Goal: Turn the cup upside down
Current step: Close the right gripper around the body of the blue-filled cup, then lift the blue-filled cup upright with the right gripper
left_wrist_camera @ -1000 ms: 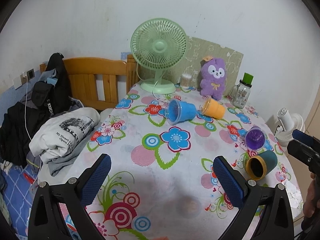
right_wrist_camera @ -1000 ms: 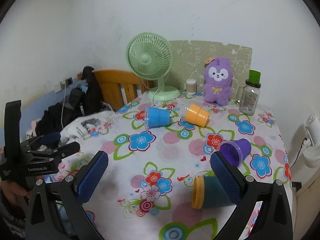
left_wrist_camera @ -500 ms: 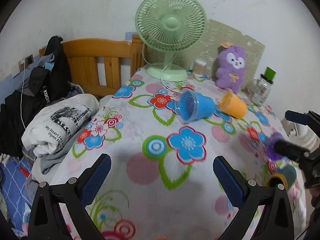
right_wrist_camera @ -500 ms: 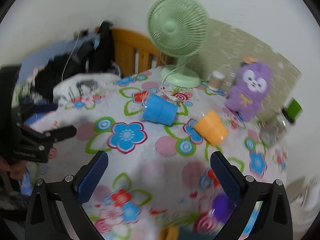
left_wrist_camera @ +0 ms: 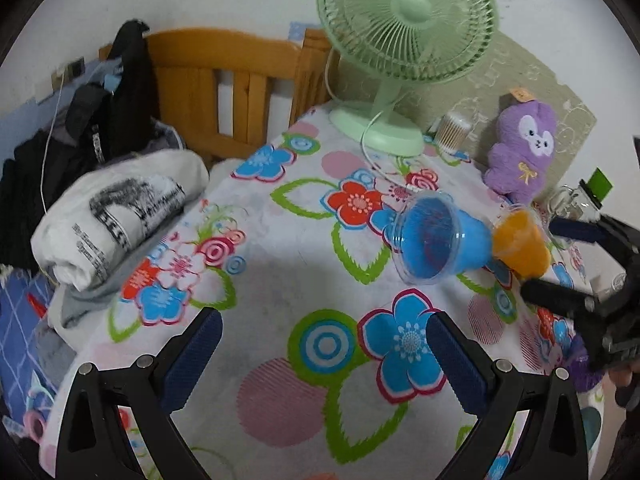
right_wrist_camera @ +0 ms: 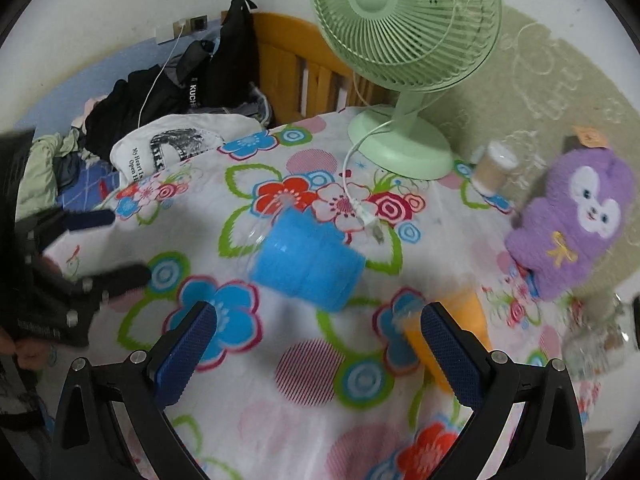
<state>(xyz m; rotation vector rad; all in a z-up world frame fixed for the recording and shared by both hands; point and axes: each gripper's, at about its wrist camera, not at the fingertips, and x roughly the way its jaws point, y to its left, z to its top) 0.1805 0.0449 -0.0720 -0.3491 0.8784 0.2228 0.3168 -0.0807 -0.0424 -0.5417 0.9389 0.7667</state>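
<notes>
Sideways on the flowered tablecloth [left_wrist_camera: 280, 264] lies the blue cup [left_wrist_camera: 440, 238], mouth turned toward the left gripper [left_wrist_camera: 320, 354] and base pointing away, ahead of that claw and a little to its right, well apart from its pads. From the right wrist view the same blue cup [right_wrist_camera: 308, 266] sits just ahead of the right gripper [right_wrist_camera: 320, 344], slightly left of the midline between the blue pads, not touched by either one. Both claws stand wide apart with nothing between their pads, only cloth showing through the gap. Just beside the blue cup's base lies an orange cup [left_wrist_camera: 518, 242], also on its side; in the right wrist view the orange cup [right_wrist_camera: 468, 308] is partly hidden behind the right-hand finger [right_wrist_camera: 450, 350]. Beyond the cups, farther from both claws, a pale green desk fan [left_wrist_camera: 404, 36] stands upright at the far edge of the table, its white cord trailing across the cloth toward the blue cup. A purple plush toy [right_wrist_camera: 580, 220] sits to the right of the fan, with a small lidded jar [right_wrist_camera: 494, 168] between them. Off the table's left edge, folded clothes [left_wrist_camera: 116, 216] lie in front of a wooden bed frame [left_wrist_camera: 228, 80].
</notes>
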